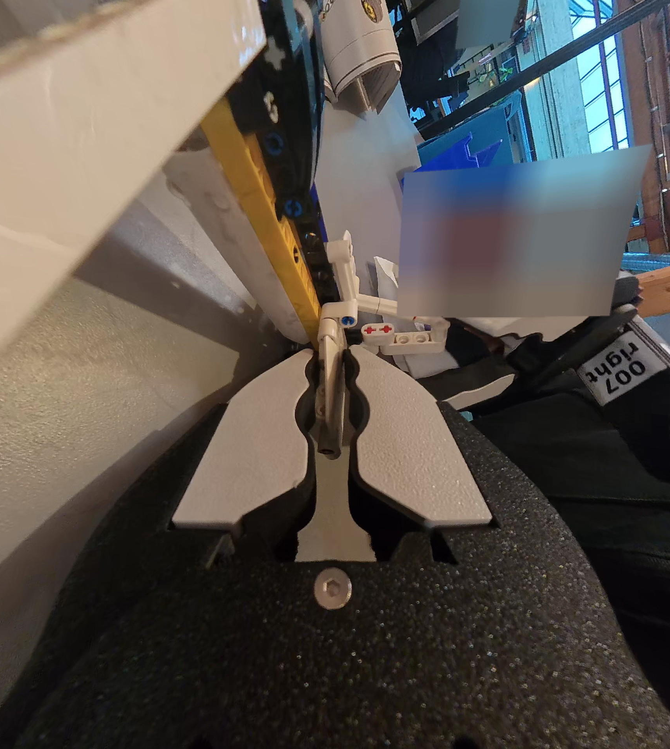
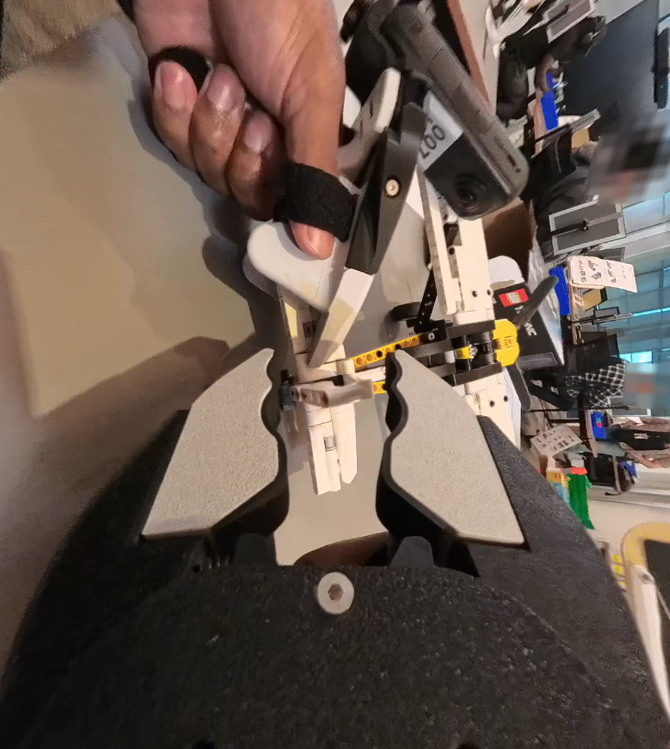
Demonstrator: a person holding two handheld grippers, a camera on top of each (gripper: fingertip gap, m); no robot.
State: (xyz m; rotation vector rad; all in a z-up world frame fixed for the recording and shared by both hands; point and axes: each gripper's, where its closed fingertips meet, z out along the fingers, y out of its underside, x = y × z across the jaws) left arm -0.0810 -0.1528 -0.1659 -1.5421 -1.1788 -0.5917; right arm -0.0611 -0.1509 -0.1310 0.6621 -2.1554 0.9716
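— Where the left gripper (image 1: 331,356) meets the toy brick model (image 2: 438,344): nearly closed, grey fingers (image 1: 260,425) pinching a thin white beam (image 1: 331,389) with a dark grey axle (image 1: 327,441) alongside, both pads pressed on it.

— And behind that beam?

— Joined to white elbow links (image 1: 345,283) with a blue pin (image 1: 346,321), then a long yellow holed beam (image 1: 268,219) and black studded parts.

— Right gripper (image 2: 329,377)?

— Roughly half open, straddling a white brick column (image 2: 331,446) and a light grey connector (image 2: 325,392); left pad touching or just beside the connector's dark blue end, right pad apart from it. No firm hold visible.

— Textures?

— Matte grainy grey finger plates with wavy black pads, speckled black bodies; glossy plastic bricks. Held above a pale desk (image 2: 62,202), a hand (image 2: 244,101) wrapped in a black strap (image 2: 313,198).
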